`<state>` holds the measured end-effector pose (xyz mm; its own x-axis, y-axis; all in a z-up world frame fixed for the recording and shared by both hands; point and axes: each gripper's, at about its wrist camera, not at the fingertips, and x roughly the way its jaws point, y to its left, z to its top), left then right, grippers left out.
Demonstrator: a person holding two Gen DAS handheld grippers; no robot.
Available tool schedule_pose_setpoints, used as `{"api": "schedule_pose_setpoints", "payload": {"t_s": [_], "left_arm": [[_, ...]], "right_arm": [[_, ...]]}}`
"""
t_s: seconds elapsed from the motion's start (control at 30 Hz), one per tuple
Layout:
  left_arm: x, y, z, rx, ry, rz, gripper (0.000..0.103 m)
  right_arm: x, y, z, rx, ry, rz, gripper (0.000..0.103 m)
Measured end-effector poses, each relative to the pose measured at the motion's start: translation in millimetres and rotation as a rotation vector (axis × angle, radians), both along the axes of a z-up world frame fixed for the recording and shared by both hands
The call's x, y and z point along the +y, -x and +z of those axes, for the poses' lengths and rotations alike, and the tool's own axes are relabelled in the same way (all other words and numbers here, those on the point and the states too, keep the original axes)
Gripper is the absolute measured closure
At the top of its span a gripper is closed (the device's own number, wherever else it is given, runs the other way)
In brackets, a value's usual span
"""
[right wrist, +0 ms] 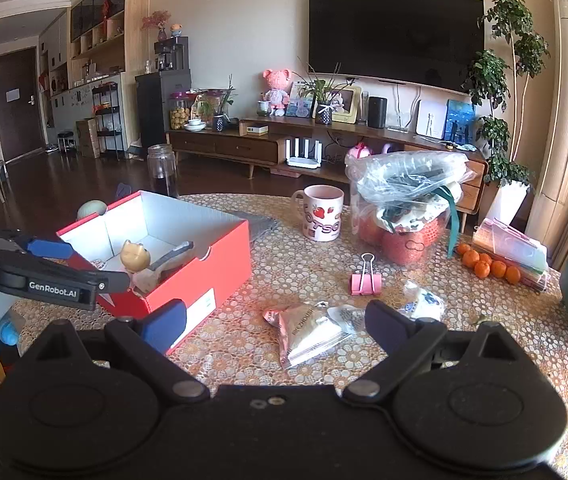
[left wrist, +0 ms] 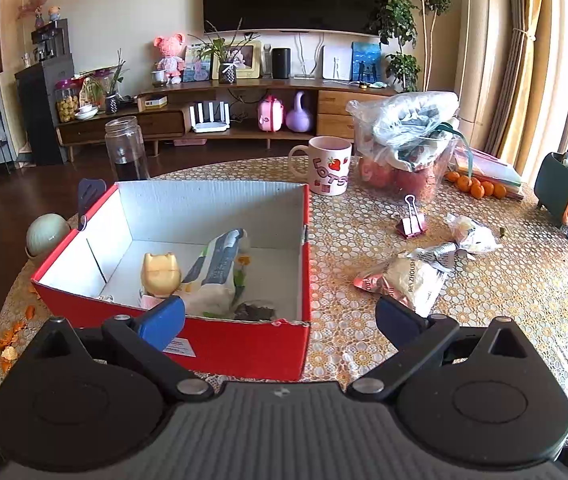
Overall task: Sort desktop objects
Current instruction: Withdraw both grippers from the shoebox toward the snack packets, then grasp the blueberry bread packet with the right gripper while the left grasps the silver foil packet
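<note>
The left gripper has its fingers spread wide and empty over the near wall of the red box. A yellow toy and a wipes pack lie inside the box. The right gripper, also wide and empty, hovers over the table, with a snack packet at twelve o'clock and a pink binder clip beyond it.
</note>
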<state>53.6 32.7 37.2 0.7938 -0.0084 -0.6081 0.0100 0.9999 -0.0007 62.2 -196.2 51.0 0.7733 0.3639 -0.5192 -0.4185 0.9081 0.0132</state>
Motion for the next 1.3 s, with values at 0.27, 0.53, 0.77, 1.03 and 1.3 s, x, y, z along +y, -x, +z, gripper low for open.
{"api": "schedule_pose_setpoints", "payload": {"t_s": [0.27, 0.53, 0.77, 1.03, 1.3], "left_arm": [[-34.9, -5.9, -8.4, 0.016, 0.006, -0.089, 0.001], [-68.8, -18.5, -25.5, -0.003, -0.029, -0.18, 0.001], [-97.1, -43.8, -41.6, -0.007, -0.061, -0.265, 0.001], [-120.1, -85.9, -64.5, 0.019, -0.088, -0.324, 0.001], [-133.0, -127.7, -90.5, 0.056, -0.109, -0.348, 0.001]], "right_arm": [[-35.7, -13.3, -17.6, 0.027, -0.017, -0.066, 0.007], [-60.2, -36.2, -42.3, 0.058, 0.009, -0.107, 0.007], [-69.8, -68.0, -58.7, 0.076, 0.031, -0.117, 0.007], [-85.1, -110.9, -75.6, 0.106, 0.039, -0.152, 0.007], [-92.4, -163.2, -94.1, 0.132, 0.029, -0.187, 0.007]]}}
